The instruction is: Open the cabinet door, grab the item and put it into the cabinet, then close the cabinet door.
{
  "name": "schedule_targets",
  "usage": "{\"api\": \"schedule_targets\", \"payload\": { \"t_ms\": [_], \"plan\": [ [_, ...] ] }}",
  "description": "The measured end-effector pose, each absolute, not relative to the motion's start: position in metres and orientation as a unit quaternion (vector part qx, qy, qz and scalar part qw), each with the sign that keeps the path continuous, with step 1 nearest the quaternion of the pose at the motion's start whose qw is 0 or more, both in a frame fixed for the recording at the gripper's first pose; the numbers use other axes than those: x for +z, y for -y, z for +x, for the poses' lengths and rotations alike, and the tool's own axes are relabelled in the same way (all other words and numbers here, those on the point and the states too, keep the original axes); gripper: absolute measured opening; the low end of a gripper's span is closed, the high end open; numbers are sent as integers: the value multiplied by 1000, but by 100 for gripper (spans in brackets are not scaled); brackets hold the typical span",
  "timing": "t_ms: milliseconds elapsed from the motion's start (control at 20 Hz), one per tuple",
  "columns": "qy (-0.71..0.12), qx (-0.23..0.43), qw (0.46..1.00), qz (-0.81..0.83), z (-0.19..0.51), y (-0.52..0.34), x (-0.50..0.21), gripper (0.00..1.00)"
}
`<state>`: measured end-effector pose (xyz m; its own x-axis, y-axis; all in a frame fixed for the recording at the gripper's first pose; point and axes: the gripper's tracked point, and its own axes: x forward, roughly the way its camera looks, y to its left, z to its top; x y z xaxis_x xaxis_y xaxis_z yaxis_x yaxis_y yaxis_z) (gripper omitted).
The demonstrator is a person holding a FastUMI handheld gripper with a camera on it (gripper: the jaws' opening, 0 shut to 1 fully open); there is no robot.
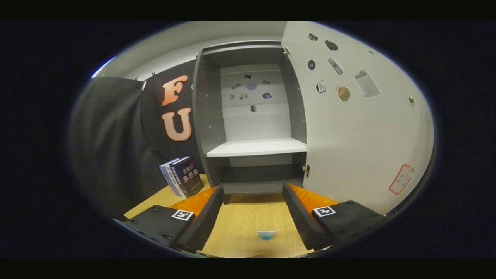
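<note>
A grey cabinet point(209, 116) stands on the wooden table just beyond my fingers. Its white door point(356, 128) is swung wide open to the right, with several stickers on its inner face. Inside, a white shelf point(255, 147) crosses the middle, with a dark lower compartment point(257, 174) under it; both look bare, and small stickers dot the back panel. My gripper point(252, 189) is open, its fingers spread wide with nothing between them, tips close to the cabinet's base. A small blue item point(267, 234) lies on the table between the fingers, near their roots.
Two dark-covered books point(182, 176) lean together on the table left of the cabinet. A black cloth wall hangs behind them. Bare wooden tabletop point(248, 217) stretches between my fingers up to the cabinet's foot.
</note>
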<state>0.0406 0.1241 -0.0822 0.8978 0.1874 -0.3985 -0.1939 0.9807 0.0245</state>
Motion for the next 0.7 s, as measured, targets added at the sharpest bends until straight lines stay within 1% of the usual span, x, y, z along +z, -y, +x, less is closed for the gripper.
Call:
{"api": "schedule_targets", "payload": {
  "t_ms": [300,700],
  "plan": [
    [-301,58,951,-44,9,-99,-127,97],
    [-387,17,921,-42,-29,-80,-168,97]
  ]
}}
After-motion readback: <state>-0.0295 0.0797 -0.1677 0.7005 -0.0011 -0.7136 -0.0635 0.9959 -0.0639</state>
